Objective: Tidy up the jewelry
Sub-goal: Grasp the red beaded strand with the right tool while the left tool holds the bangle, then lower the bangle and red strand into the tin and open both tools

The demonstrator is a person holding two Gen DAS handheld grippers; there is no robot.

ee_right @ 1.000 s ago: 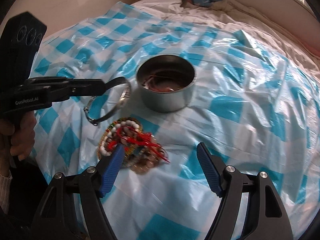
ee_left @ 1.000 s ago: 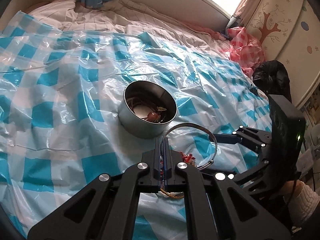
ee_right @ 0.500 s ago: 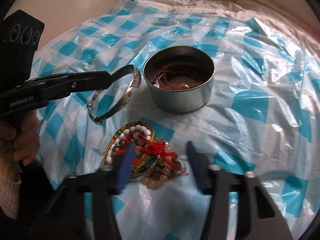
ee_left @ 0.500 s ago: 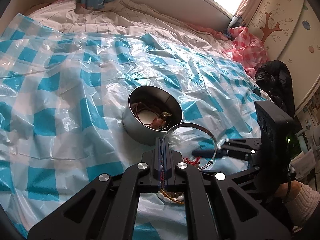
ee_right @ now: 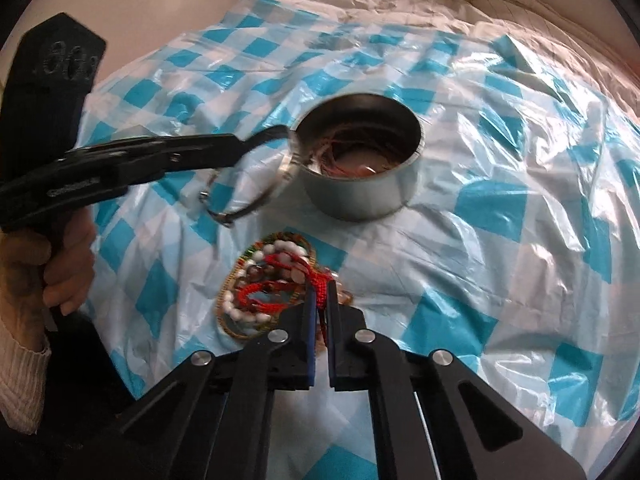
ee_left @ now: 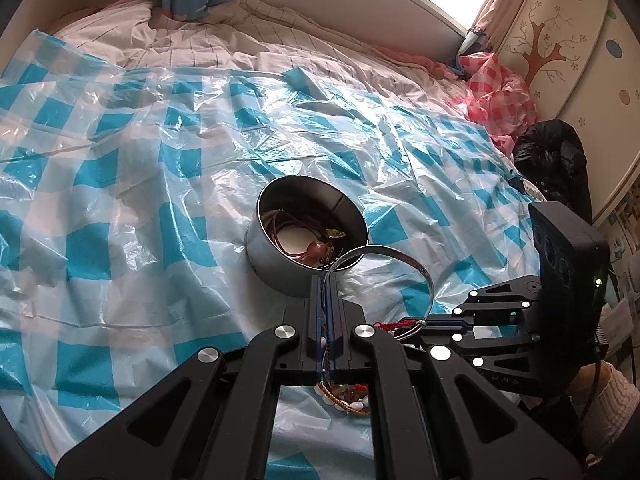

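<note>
1. Left side of the right wrist view: the left gripper [ee_right: 240,146] is pinching one silver bangle [ee_right: 256,184], clamped tight on its rim and holding it off the sheet, right against the tin's left edge.
2. Middle: one round metal tin [ee_right: 360,196] is sitting on the blue checked plastic sheet [ee_right: 500,220], holding reddish cords [ee_left: 280,224] and a pinkish stone piece [ee_left: 316,249]; can't count them.
3. Lower centre: one pile of beaded bracelets [ee_right: 264,280] is lying below the tin, and the right gripper [ee_right: 320,300] is squeezing a red string [ee_right: 318,280] from it.
</note>
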